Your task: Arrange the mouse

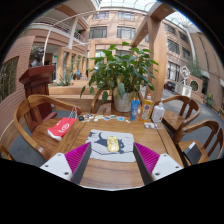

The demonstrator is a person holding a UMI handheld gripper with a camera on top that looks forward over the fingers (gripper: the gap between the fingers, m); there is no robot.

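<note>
Gripper (112, 160): two fingers, each with a magenta pad (77, 156) on its inner face, spread wide and holding nothing, poised above the near part of a round wooden table (100, 175). Grey mouse mat (98, 146): lies flat on the table, seen in the gap between the fingers. Mouse (113, 146): small, pale yellowish, resting on the mat, between the two fingers with clear space at either side and untouched by them. Red object (62, 127): flat, with a white mark, lying on the table beyond the left finger. Small items (103, 117): a scatter at the far side of the table, too small to identify. Blue bottle (135, 108): upright at the far edge of the table, just in front of the plant. Clear bottle (158, 113): upright, pale cap, near the far right edge, apart from the blue one. Wooden chairs (30, 105): curved backs, set around the table at left and right. Potted plant (118, 70): large, broad green leaves, standing behind the table. Brick building (125, 25): multi-storey, with windows and balconies, enclosing the courtyard beyond.
</note>
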